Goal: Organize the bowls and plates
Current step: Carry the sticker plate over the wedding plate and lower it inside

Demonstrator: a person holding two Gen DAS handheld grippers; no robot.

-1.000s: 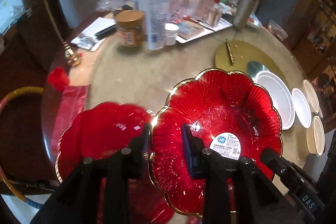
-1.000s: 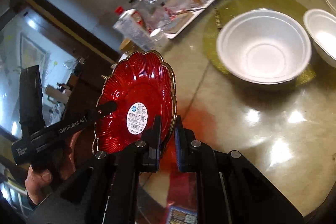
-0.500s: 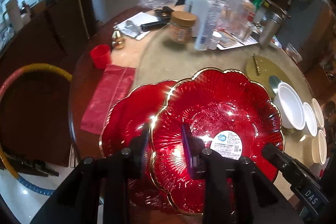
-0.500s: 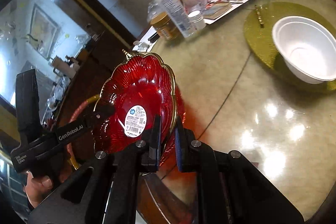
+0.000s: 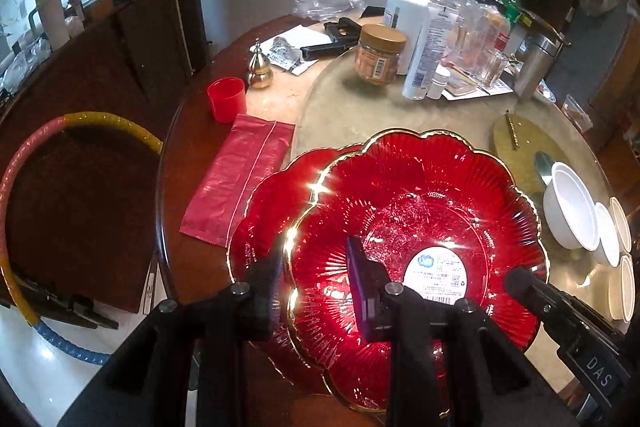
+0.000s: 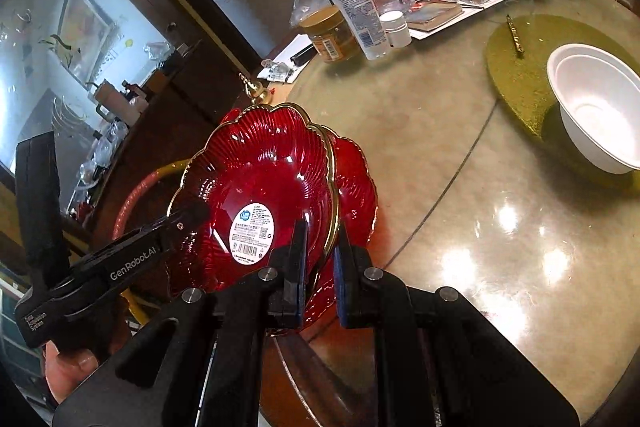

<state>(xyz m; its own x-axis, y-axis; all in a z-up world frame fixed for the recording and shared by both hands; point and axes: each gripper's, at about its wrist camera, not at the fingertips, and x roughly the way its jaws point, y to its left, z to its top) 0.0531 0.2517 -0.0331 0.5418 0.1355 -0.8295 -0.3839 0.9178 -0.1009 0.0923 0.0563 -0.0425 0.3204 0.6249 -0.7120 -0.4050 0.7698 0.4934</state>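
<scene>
— Above the round desk's [image 6: 460, 187] near edge, where's the red scalloped gold-rimmed glass plate [image 5: 416, 223]?

— Both tools, left [image 5: 316, 279] and right [image 6: 320, 259], clamp its rim, over a second red plate [image 5: 268, 211].

— What's left?

— Stacking it, probably; white bowls [image 5: 572, 207] sit unsorted.

Left tool [image 5: 316, 287] grips the labelled red plate [image 5: 416, 211], apparently above a second red plate [image 5: 260, 211].
</scene>
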